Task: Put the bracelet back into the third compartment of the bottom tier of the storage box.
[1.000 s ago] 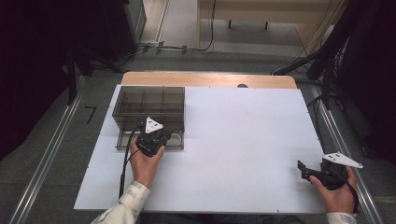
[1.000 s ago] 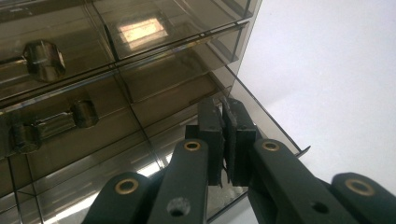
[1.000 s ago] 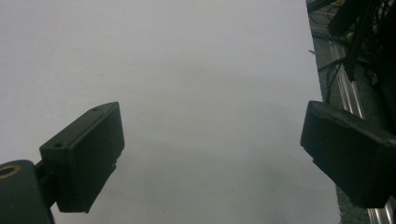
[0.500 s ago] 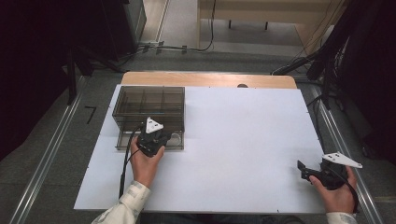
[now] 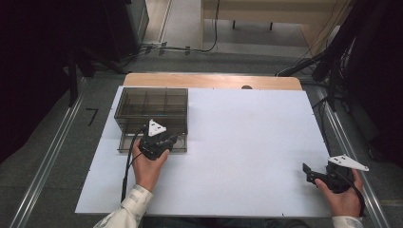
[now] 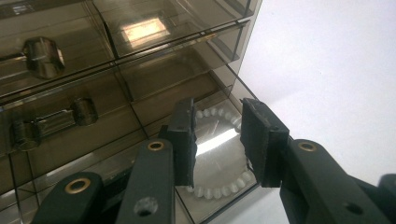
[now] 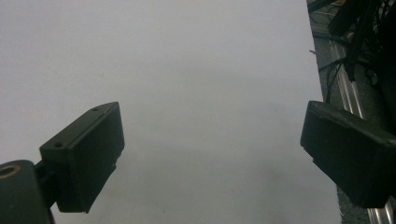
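The left tongs (image 6: 217,140), just opening, stand slightly spread over a bead bracelet (image 6: 219,186) lying below them in the smoky drawer box (image 5: 152,107). The right tongs (image 7: 210,158) gape wide, empty, above the white table (image 5: 247,142).

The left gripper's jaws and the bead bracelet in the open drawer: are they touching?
Cannot tell. The left gripper view shows the left gripper open over the bead bracelet, hiding any gap.
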### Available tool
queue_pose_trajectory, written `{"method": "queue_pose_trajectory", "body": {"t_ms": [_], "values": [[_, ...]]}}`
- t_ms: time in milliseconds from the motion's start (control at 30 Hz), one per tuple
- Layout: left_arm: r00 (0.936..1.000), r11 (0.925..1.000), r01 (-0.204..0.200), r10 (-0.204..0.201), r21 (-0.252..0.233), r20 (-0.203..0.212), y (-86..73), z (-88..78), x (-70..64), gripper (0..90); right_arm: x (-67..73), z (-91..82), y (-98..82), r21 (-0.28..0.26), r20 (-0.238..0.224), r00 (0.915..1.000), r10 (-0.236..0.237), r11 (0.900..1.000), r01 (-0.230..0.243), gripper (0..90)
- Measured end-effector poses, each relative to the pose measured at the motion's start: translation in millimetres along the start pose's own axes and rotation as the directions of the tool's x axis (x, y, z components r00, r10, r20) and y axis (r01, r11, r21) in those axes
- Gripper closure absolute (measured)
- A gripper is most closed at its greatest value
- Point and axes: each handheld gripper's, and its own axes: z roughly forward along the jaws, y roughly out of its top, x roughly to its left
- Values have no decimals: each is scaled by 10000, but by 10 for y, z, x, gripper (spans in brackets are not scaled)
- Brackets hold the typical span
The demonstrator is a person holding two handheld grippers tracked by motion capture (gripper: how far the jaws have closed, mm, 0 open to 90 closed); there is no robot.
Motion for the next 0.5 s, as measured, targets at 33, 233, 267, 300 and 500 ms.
{"method": "queue_pose_trajectory", "body": {"t_ms": [33, 233, 267, 300, 500], "values": [[10000, 10000, 20, -20, -27, 23, 1, -9, -1, 651, -2, 0, 0, 4, 22, 10000, -5, 10000, 5, 46], [9997, 9997, 75, -70, -227, 234, -10, -84, -12, 599, -4, -5, -2, -11, 34, 10000, 15, 10000, -15, 46], [9996, 9996, 133, -126, -253, 272, -18, -96, -12, 585, -7, -5, -3, -30, 36, 10000, 3, 10000, -3, 46], [9995, 9994, 168, -161, -296, 255, -25, -107, -13, 569, -7, -5, -3, -26, 42, 10000, 26, 10000, -26, 46], [9996, 9987, 190, -181, -462, 199, -43, -185, 2, 505, -3, -5, 1, -31, 28, 10000, 0, 10000, 0, 46]]}}
